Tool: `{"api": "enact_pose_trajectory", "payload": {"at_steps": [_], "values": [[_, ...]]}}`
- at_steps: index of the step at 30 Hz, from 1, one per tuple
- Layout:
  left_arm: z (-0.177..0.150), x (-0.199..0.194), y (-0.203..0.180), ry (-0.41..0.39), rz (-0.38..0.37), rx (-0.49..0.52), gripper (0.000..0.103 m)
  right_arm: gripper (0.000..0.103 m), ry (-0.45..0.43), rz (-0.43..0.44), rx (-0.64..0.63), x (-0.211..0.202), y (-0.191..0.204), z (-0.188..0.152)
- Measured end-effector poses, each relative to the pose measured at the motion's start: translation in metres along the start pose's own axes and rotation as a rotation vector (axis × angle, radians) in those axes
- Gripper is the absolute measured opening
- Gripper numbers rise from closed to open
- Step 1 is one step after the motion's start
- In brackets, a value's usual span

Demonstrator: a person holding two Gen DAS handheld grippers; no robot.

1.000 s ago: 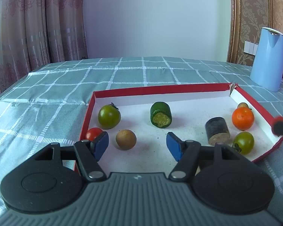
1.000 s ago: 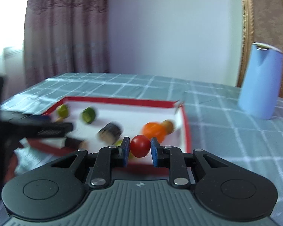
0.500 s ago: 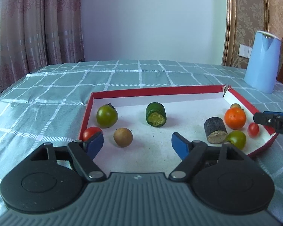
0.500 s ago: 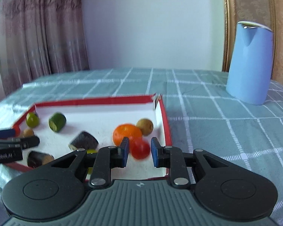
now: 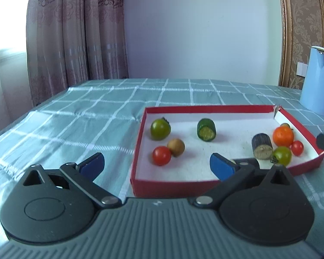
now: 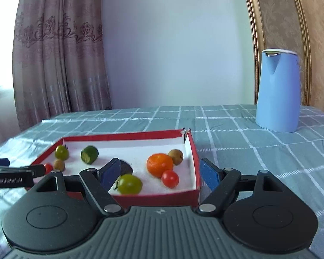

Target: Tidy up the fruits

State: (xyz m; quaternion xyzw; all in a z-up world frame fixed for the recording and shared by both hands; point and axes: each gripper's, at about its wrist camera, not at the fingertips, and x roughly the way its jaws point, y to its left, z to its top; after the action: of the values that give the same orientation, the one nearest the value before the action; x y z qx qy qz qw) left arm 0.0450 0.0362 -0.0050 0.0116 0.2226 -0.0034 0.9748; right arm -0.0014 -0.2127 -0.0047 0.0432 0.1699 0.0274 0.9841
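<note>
Fingers [image 6: 110,173] of both grippers are opening, empty, over a red-walled tray [image 6: 194,151] of small round fruits [image 6: 159,165].

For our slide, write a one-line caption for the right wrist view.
Right gripper opening, empty, above the red tray where a red cherry tomato rests beside the orange.

The red tray [image 5: 226,109] is viewed low and close from its near left corner by the left wrist camera, and from its near right corner [image 6: 195,191] by the right. The tray and the blue kettle [image 6: 277,90] are shared by both views.
</note>
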Motion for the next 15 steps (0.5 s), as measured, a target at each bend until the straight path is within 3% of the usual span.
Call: {"api": "enact_pose_trajectory", "payload": {"at_steps": [9, 15], "values": [[-0.009, -0.026, -0.004, 0.041, -0.038, -0.004, 0.103, 0.08, 0.069, 0.061, -0.022, -0.012, 0.017, -0.02], [-0.018, -0.033, -0.011, 0.067, -0.065, -0.003, 0.103, 0.081, 0.111, 0.054, 0.012, -0.008, 0.016, -0.023]]}}
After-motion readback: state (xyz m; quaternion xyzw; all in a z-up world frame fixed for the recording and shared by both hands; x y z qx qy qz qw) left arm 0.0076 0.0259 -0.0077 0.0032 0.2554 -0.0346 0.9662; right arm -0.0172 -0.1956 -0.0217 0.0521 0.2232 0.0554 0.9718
